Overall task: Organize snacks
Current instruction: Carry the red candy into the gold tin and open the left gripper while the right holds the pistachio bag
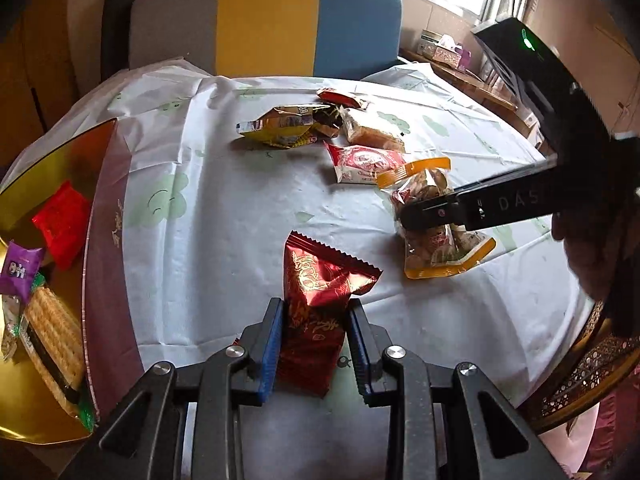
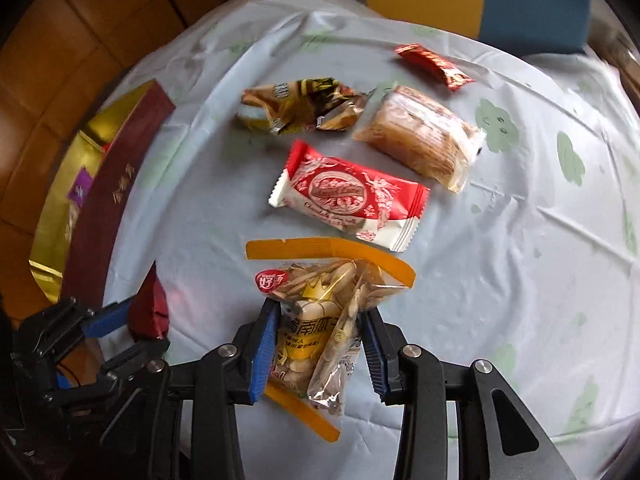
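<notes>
Above the cloth-covered tabletop (image 1: 224,216), the left gripper (image 1: 316,344) pinches a dark red foil packet (image 1: 320,300) while the right gripper (image 2: 320,354) clamps a seed bag (image 2: 320,320) (light, crinkly, slippery; probably best gripped mid-body).

Both wrist views look steeply down, close over the table (image 1: 224,208); each shares the snack pile (image 2: 344,196), its edges blurred.

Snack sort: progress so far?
Done: three packets lie in the gold box. In hand: left hand-held gripper clamps the dark red packet; right hand-held gripper clamps the seed bag. Left: four on the tablecloth, including the red-and-white packet and pastry.
</notes>
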Tool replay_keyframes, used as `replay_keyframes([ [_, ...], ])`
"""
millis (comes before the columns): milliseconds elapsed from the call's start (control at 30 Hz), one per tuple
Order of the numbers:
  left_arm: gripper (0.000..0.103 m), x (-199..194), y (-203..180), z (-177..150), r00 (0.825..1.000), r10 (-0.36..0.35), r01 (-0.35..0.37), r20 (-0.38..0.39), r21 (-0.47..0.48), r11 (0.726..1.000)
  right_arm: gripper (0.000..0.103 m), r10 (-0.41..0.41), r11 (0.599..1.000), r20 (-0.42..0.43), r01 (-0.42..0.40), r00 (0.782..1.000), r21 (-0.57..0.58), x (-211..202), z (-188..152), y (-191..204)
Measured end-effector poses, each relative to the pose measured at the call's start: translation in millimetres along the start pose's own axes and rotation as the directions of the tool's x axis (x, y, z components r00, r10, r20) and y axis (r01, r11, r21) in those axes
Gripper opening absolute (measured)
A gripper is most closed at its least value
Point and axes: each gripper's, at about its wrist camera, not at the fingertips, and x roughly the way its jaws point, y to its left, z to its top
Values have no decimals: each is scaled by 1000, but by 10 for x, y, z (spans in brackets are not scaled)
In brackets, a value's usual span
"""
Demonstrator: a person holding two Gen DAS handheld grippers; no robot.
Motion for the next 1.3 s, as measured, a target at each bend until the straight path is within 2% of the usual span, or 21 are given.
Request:
replay_keyframes([
  [200,31,-239,-21,70,998,35,-35,48,6,999,43,59,998,38,-60,998,30,52,-97,-160],
  [333,31,-425,49,136,996,51,-48,67,-44,998,43,43,999,44,-43,998,9,41,-100,-126],
  [467,31,-646,163,178,990,99,-89,104,-97,991,43,27,1000,46,-26,999,-11,31,-107,-79],
  [567,31,-801,268,191,976,172,-155,131,-131,979,43,10,1000,51,-8,999,-29,33,-110,-51],
  [800,31,-1091,547,177,946,276,-241,170,-203,949,44,0,999,56,3,998,-51,62,-109,-13],
  [1067,31,-1213,790,45,933,327,-275,152,-285,918,44,-6,997,70,12,998,-81,60,-127,-9],
  [1300,31,-1293,1020,-70,936,323,-255,143,-359,898,44,-24,992,88,34,996,-122,70,-144,26],
])
